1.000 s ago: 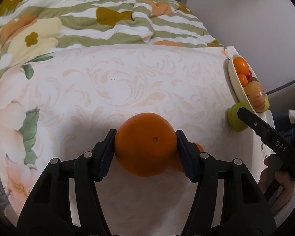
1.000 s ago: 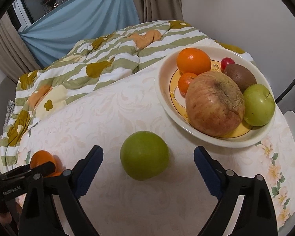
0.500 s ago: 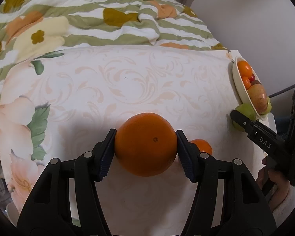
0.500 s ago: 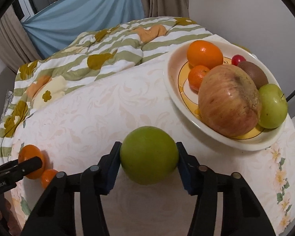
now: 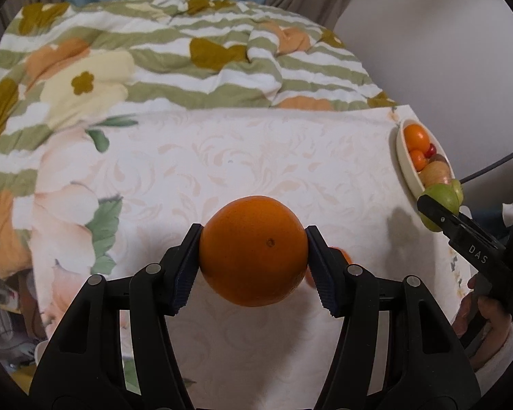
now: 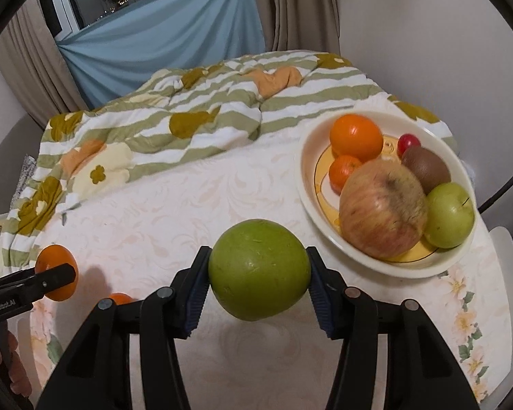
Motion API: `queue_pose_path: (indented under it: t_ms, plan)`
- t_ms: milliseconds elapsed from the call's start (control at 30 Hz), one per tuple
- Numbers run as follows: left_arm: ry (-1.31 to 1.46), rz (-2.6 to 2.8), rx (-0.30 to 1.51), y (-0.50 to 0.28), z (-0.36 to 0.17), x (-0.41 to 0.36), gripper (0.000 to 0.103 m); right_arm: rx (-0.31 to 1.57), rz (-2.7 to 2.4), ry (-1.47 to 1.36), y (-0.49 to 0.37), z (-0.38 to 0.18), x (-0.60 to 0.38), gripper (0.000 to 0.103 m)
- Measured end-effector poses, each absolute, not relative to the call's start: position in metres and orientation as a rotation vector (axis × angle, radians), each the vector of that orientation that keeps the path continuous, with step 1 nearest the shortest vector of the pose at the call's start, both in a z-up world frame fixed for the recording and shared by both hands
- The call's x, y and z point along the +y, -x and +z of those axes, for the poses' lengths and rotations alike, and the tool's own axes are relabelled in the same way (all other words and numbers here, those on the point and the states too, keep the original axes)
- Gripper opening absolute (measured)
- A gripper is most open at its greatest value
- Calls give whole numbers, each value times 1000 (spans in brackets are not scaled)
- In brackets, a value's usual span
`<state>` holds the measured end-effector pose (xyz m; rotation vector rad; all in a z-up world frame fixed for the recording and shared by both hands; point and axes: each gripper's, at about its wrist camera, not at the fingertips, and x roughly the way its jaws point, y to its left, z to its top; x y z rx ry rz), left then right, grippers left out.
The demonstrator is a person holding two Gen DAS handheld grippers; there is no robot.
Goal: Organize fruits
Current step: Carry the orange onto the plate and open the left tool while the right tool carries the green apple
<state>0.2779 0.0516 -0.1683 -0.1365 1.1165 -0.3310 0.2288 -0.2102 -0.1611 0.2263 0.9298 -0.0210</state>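
My left gripper (image 5: 253, 251) is shut on a large orange (image 5: 253, 249) and holds it above the table. A small orange (image 5: 344, 257) lies on the cloth just behind its right finger. My right gripper (image 6: 258, 270) is shut on a green apple (image 6: 258, 268), lifted off the table, left of a cream fruit bowl (image 6: 306, 177). The bowl holds an orange (image 6: 355, 135), a small orange, a large red-yellow apple (image 6: 383, 212), a kiwi, a green apple (image 6: 449, 213) and a cherry tomato. The bowl also shows in the left wrist view (image 5: 402, 157).
The table carries a white cloth (image 6: 174, 212) with a floral border. A striped flowered quilt (image 6: 195, 116) lies on the bed behind it. A white chair (image 6: 508, 259) stands at the right table edge. A black cable (image 5: 496, 165) hangs by the wall.
My right gripper has shut on the green apple and lifted it off the table. My left gripper has risen with the large orange, uncovering the small orange behind it.
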Motion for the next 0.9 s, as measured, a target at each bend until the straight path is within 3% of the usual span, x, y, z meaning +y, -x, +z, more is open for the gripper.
queue_pose_path:
  t_ms: [400, 900]
  plan:
    - [135, -273, 1015, -257, -98, 10, 66, 894, 109, -206, -211, -112, -246, 50]
    - [181, -230, 921, -239, -55, -125, 66, 856, 236, -146, -219, -78, -356, 50]
